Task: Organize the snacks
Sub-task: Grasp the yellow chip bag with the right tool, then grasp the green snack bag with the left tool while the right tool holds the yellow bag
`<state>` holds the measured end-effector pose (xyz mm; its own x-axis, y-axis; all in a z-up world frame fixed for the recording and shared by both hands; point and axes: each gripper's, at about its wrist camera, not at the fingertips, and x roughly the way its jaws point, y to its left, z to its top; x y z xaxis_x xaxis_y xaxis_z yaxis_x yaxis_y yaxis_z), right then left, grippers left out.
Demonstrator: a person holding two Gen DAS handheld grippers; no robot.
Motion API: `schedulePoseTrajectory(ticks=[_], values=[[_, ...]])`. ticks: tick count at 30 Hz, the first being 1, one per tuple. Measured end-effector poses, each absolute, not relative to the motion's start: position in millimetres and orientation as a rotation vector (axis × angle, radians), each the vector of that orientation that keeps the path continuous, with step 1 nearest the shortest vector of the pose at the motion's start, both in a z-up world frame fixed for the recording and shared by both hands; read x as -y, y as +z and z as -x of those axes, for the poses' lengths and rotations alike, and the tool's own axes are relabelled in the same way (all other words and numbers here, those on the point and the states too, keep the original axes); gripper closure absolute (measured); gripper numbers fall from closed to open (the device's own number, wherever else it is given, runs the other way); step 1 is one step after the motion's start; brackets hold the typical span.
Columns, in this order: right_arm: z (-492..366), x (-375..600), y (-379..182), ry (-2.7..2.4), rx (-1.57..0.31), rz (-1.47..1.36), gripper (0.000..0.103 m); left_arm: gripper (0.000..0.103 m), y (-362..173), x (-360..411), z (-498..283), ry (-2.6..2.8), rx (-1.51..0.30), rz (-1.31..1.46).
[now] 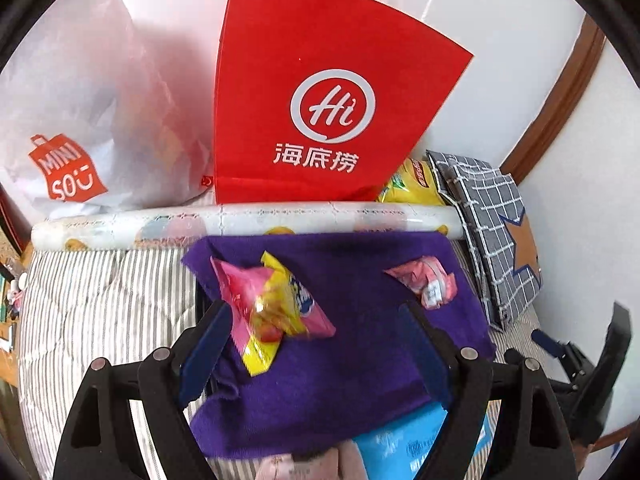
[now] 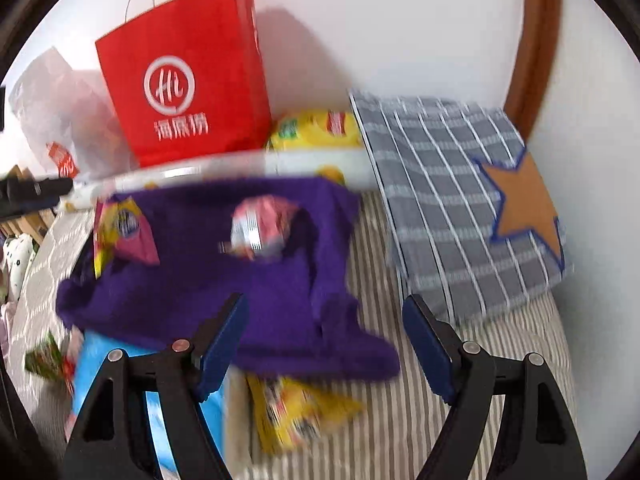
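Observation:
A purple cloth (image 1: 340, 364) lies on the striped bed. On it lie a pink and yellow snack pack (image 1: 276, 304) and a crumpled pink snack pack (image 1: 426, 282). My left gripper (image 1: 316, 312) is open above the cloth, the pink and yellow pack between its fingers. In the right wrist view the cloth (image 2: 224, 288) carries the same packs, pink and yellow (image 2: 124, 232) and crumpled pink (image 2: 260, 228). My right gripper (image 2: 324, 308) is open and empty over the cloth's right edge. A yellow snack pack (image 2: 300, 416) and a blue pack (image 2: 160, 392) lie below the cloth.
A red paper bag (image 1: 320, 92) and a white Miniso bag (image 1: 80, 120) stand against the wall behind a rolled mat (image 1: 240, 220). A yellow chip bag (image 2: 320, 128) and a grey checked pillow (image 2: 460, 200) lie at the right. A green wrapper (image 2: 48, 356) lies at the left.

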<state>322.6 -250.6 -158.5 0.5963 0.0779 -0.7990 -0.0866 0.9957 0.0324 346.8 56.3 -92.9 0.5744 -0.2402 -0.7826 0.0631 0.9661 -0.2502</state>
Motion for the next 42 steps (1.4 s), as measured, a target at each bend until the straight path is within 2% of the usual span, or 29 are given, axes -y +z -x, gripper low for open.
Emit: schedulePoseTrajectory(ticks=[16, 19, 21, 42], values=[[-303, 252, -226, 0.128, -1.027, -0.103, 0.024, 0.019, -97, -81, -289, -0.103, -0.976, 0.182], [-302, 259, -228, 0.132, -1.038, -0.140, 0.032, 0.019, -98, -84, -285, -0.090, -0.984, 0.182], [-299, 262, -227, 0.131, -1.040, -0.142, 0.037, 0.019, -96, -87, -280, -0.093, -0.981, 0.187], [-224, 282, -166, 0.093, -0.921, -0.170, 0.037, 0.019, -72, -104, -216, -0.063, -0.934, 0.189]])
